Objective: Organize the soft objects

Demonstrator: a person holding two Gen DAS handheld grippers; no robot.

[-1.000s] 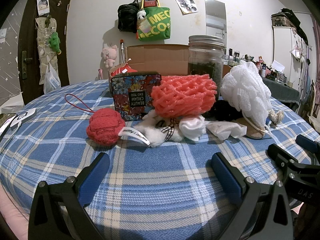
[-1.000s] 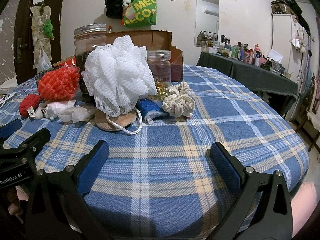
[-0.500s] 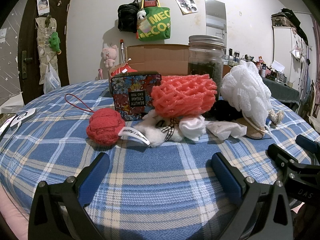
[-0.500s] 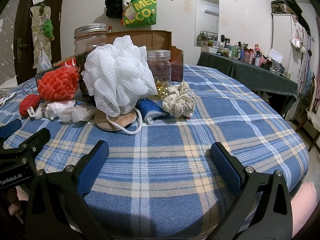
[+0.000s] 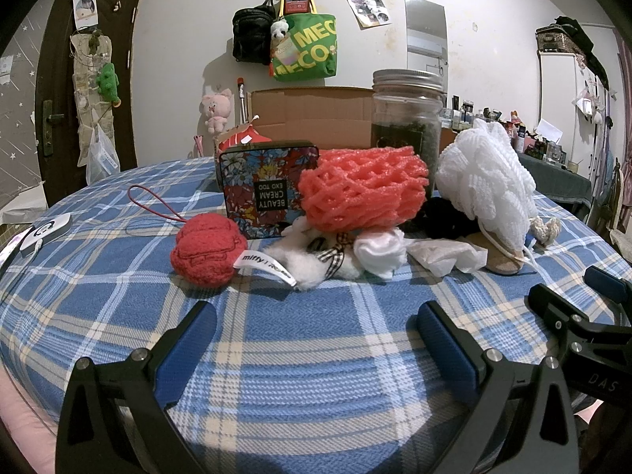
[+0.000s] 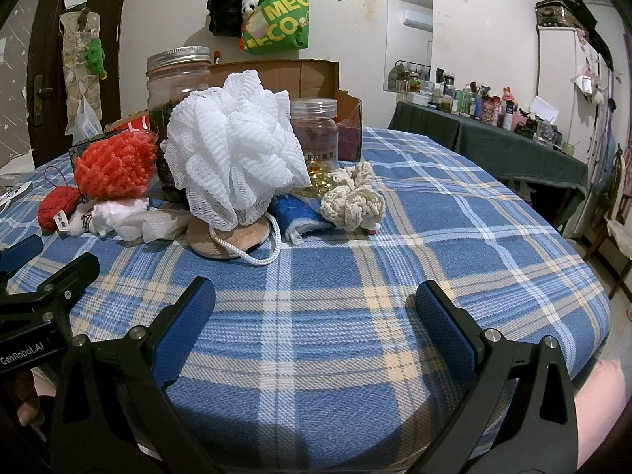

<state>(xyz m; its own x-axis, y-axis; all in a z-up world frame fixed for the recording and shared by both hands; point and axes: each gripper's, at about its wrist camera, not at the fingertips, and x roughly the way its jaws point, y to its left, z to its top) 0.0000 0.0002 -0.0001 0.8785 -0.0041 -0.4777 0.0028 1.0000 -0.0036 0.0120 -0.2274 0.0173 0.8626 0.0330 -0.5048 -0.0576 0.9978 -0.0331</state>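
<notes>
A row of soft things lies across the blue plaid tablecloth (image 5: 118, 276). From the left: a red knitted plush (image 5: 207, 254) with a cord, white fluffy pieces (image 5: 347, 258), a coral foam net (image 5: 361, 193), a white mesh bath pouf (image 5: 486, 181) on a tan pad (image 6: 227, 237), a blue cloth (image 6: 296, 211) and a cream crochet scrunchie (image 6: 351, 201). My left gripper (image 5: 316, 335) is open, short of the red plush and fluff. My right gripper (image 6: 316, 316) is open too, in front of the pouf and scrunchie. Both hold nothing.
Behind the soft things stand a floral tin (image 5: 262, 187), a large glass jar (image 5: 407, 118), a smaller plastic jar (image 6: 316, 134) and an open cardboard box (image 5: 312, 118). A white device (image 5: 45, 233) lies at the table's left edge. A dark-clothed side table (image 6: 493, 146) stands at the right.
</notes>
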